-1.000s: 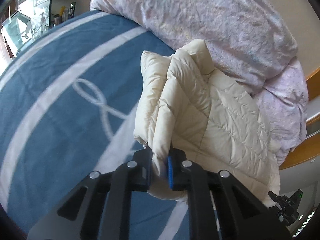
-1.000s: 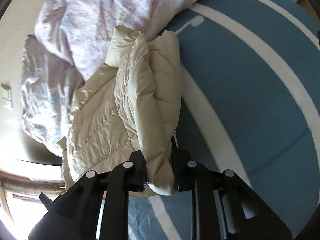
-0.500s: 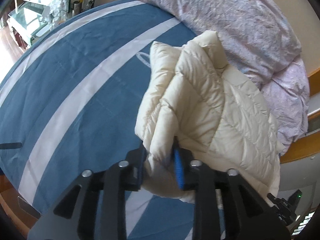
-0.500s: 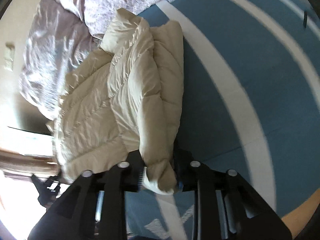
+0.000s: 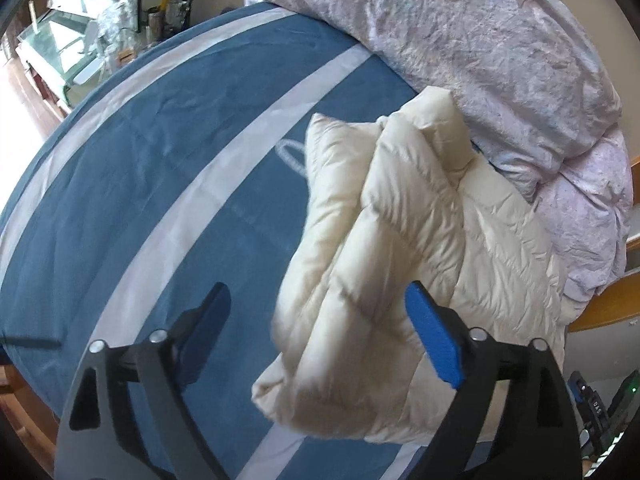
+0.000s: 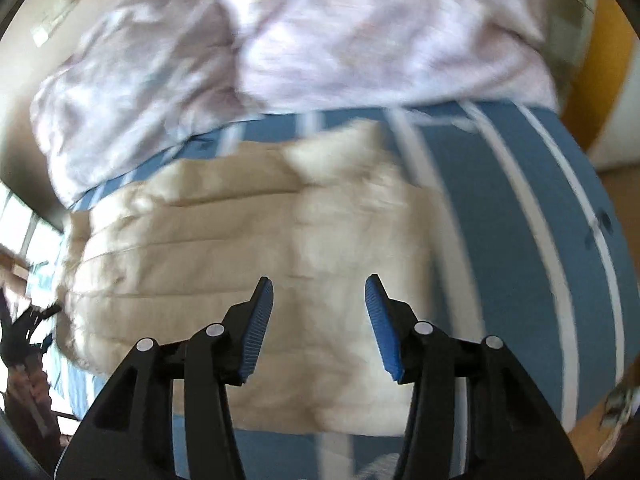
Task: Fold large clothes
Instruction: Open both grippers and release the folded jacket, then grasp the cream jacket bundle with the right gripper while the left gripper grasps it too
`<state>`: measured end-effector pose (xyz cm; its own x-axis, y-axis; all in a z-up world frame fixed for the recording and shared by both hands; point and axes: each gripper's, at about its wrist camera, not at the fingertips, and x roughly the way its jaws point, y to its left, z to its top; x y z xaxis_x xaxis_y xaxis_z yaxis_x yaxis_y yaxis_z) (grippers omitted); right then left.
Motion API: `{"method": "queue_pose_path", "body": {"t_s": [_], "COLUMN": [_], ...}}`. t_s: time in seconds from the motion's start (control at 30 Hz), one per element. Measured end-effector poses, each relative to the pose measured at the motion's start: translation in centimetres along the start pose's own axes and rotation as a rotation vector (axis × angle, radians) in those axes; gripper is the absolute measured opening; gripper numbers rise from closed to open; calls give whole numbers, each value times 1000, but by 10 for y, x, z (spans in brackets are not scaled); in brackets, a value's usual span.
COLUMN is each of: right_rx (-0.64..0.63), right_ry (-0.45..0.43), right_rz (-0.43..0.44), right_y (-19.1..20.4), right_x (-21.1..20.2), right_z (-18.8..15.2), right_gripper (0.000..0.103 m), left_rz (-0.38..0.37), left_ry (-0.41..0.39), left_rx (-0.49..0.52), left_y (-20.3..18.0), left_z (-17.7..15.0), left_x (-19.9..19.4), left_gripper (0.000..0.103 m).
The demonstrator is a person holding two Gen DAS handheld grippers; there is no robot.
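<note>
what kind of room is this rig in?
Most likely a bedroom. A bed with a blue, white-striped cover fills both views, a rumpled pale pink duvet is piled at one end, and a cream puffer jacket lies on the cover. A cluttered counter stands beyond.

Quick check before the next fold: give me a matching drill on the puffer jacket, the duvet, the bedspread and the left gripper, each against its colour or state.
Column 1:
1. puffer jacket
2. duvet
3. bedspread
4. left gripper

Column 2:
A. blue with white stripes
B. jaws open, blue pads apart
C. cream, quilted, lying folded
D. pale pink, crumpled in a heap

Pairs: 1-C, 2-D, 3-A, 4-B
</note>
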<state>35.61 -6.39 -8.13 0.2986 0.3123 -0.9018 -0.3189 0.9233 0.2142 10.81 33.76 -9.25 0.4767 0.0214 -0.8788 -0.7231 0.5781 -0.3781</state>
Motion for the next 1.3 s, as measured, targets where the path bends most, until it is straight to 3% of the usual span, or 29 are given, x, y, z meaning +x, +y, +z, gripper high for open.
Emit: {"method": "queue_pose_path", "body": {"t_s": [0.13, 0.27, 0.47, 0.73, 1.13, 1.2, 1.27, 1.3], "right_rx": [-110, -166, -121, -121, -98, -97, -96, -96], "right_ry": [40, 62, 70, 142, 171, 172, 171, 170], "right_rz": [59, 62, 57, 43, 66, 69, 71, 72], "right_y": [46, 77, 75, 81, 78, 77, 76, 76], "right_x": [15, 30, 43, 76, 88, 89, 89, 89], "right_z": [-14, -24, -22, -25, -27, -27, -27, -28], "right_gripper": [47, 42, 42, 42, 43, 43, 43, 43], "left_rz": [19, 41, 64, 69, 15, -9, -52, -67], "left_ry": [8, 6, 21, 50, 97, 95, 98, 98], "left_rx": [42, 71, 104, 118, 95, 83, 66, 58], "left_y": [-8, -12, -14, -17, -19, -20, -21, -22], "left_z": [11, 19, 27, 33, 35, 33, 33, 33], "left_x": [5, 6, 11, 24, 46, 48, 50, 50], "left_gripper": [90, 90, 90, 91, 91, 85, 69, 66]}}
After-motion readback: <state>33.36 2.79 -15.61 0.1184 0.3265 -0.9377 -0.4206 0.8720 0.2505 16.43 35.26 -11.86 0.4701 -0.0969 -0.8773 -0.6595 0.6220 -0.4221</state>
